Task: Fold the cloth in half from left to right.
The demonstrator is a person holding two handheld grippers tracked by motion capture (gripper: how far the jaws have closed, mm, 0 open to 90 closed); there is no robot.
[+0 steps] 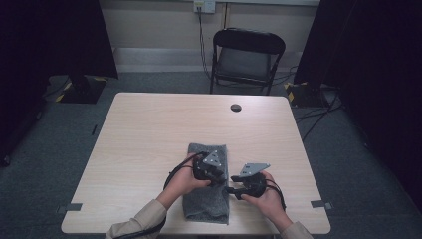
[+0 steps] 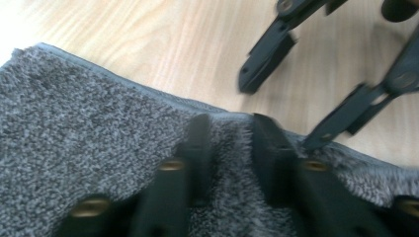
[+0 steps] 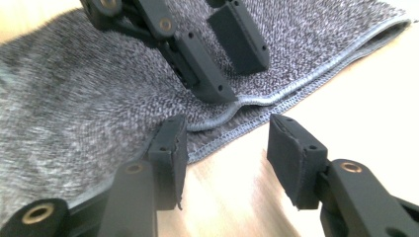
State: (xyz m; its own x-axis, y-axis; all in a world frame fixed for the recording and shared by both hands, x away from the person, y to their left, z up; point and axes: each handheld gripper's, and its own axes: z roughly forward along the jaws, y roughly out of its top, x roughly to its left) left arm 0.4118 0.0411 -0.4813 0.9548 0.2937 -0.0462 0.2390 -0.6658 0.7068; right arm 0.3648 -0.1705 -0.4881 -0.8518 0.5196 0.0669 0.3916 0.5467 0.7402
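Note:
A folded grey towel (image 1: 209,204) lies on the pale wooden table (image 1: 149,129) near its front edge. My left gripper (image 1: 220,180) rests over the towel's right half, and its jaws stand apart on the towel (image 2: 74,123) just inside the hemmed edge, so the left gripper (image 2: 232,129) is open. My right gripper (image 1: 230,189) comes in from the right at the same edge. The right gripper (image 3: 227,143) is open, one jaw on the towel (image 3: 74,98) and the other over bare table (image 3: 356,98). The hem runs between them, unpinched.
A black folding chair (image 1: 247,55) stands behind the table's far edge. A dark cable hole (image 1: 236,107) sits in the tabletop near the back. Dark curtains hang at both sides, and cables trail on the grey floor at the right.

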